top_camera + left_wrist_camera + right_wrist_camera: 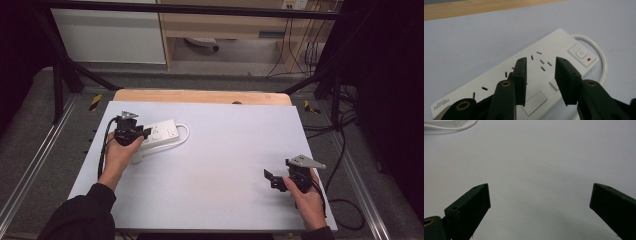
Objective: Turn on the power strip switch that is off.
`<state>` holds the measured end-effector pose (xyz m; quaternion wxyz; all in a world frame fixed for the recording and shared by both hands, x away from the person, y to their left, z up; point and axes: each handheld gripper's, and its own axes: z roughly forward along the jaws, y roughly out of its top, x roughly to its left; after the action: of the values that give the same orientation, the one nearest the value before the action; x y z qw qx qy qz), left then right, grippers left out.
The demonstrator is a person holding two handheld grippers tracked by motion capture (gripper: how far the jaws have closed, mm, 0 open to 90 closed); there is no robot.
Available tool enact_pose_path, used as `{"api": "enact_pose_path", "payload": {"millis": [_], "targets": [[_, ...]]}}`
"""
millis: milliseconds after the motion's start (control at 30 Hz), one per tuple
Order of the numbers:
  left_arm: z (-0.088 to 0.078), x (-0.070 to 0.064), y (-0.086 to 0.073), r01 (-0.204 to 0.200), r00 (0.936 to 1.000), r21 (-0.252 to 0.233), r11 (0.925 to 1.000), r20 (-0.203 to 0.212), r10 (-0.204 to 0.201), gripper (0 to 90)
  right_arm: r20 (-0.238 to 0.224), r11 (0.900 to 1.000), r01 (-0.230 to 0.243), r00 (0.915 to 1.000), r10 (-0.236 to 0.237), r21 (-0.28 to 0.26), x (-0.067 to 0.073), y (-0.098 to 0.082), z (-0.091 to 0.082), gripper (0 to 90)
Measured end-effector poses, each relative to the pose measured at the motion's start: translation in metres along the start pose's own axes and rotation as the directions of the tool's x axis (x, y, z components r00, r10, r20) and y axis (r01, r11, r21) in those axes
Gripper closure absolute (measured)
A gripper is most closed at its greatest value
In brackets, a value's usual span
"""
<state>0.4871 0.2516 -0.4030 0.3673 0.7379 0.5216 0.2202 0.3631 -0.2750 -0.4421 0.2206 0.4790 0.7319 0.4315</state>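
strip (162, 133) lies far-left on table (225, 165), white cord (184, 136) looping off its right end. left gripper (541, 75) poised over strip's middle, jaws part open with nothing between them, sockets showing through gap; contact with strip hard to tell. switch (580, 53) lies beyond the jaw tips. right gripper (540, 200) well apart at near-right, jaws wide, empty, over bare table. likely step: work on strip, perhaps switch. advice: go slow, stay clear of cord.

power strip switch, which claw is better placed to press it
Left. The left claw hovers open right over the power strip, its switch just ahead. The right claw is open over bare table, far off.
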Motion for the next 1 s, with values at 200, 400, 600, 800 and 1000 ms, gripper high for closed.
{"api": "enact_pose_path", "payload": {"millis": [200, 400, 600, 800, 1000], "targets": [[-0.0006, 0.0000, -0.0002, -0.005, 1.0000, 0.000, 1.0000, 0.002, 0.005, 70.7, -0.001, 1.000, -0.004, 1.0000, 0.004, -0.002, 0.0002, 0.0001, -0.0002, 3.6], [-0.0009, 0.0011, -0.0011, -0.020, 0.9998, 0.008, 0.9998, 0.005, 0.020, 79.1, -0.001, 1.000, -0.005, 1.0000, 0.005, -0.002, 0.0001, 0.0001, -0.0003, 3.6], [-0.0011, 0.0017, -0.0018, -0.025, 0.9996, 0.012, 0.9996, 0.011, 0.025, 85.5, 0.000, 1.000, -0.005, 1.0000, 0.005, -0.002, -0.0001, 0.0001, -0.0004, 3.6], [-0.0003, 0.0025, -0.0033, -0.040, 0.9991, 0.027, 0.9988, 0.017, 0.039, 89.4, -0.001, 1.000, -0.004, 1.0000, 0.004, -0.001, 0.0003, 0.0000, -0.0003, 3.6], [0.0019, 0.0037, -0.0048, -0.049, 0.9988, 0.034, 0.9982, -0.005, 0.049, 90.0, 0.005, 1.000, -0.002, 1.0000, 0.002, 0.004, -0.0001, -0.0003, -0.0001, 3.6]]}}
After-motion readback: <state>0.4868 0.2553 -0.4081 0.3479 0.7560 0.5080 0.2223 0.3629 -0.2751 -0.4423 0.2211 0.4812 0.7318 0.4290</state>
